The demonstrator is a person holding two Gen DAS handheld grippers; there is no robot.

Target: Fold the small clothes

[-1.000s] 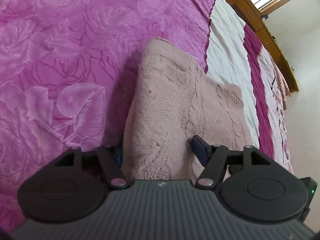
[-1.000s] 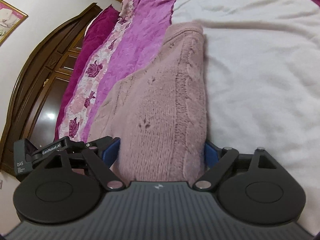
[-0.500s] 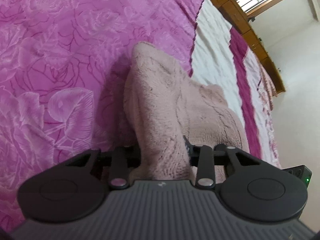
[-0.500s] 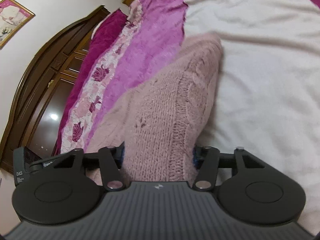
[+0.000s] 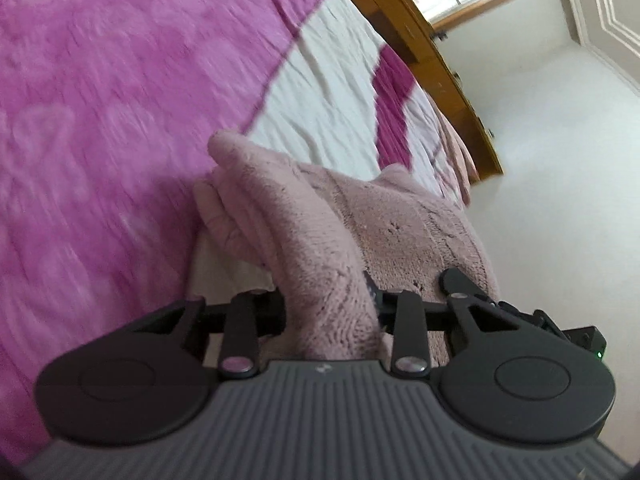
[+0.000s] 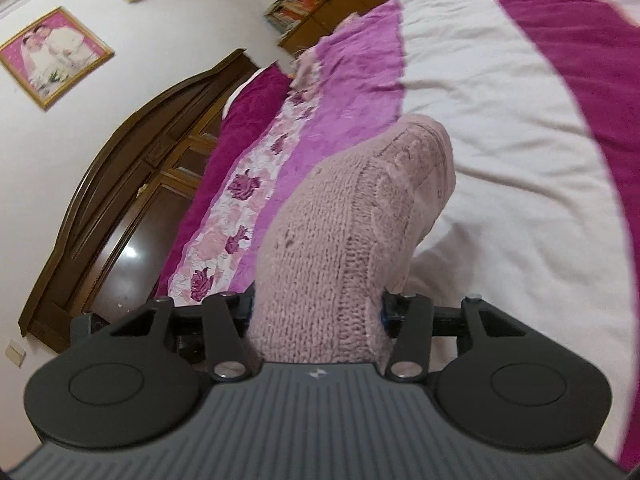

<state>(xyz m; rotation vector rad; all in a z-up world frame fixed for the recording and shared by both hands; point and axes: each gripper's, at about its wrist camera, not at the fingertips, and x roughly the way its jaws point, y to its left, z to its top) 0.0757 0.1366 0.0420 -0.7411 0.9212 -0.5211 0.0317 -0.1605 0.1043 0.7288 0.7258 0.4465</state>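
A pale pink knitted garment [image 5: 320,240] is held up off the bed by both grippers. My left gripper [image 5: 330,304] is shut on one bunched edge of it; the knit drapes away to the right and a lighter inner layer hangs at its left. My right gripper [image 6: 316,308] is shut on another bunched edge of the same garment [image 6: 360,208], which rises in a thick fold ahead of the fingers. The fingertips are buried in the knit in both views.
The bed below has a magenta rose-patterned cover [image 5: 100,120] and a white sheet [image 6: 500,128]. A wooden bed frame [image 5: 440,64] and window lie beyond in the left view. A dark wooden headboard [image 6: 132,184], a framed picture [image 6: 52,56] and a bookshelf [image 6: 296,12] show in the right view.
Both grippers closed on the garment's edges, which lay flat between open fingers a second ago. Both have since lifted it off the bed, so it now bunches and hangs.
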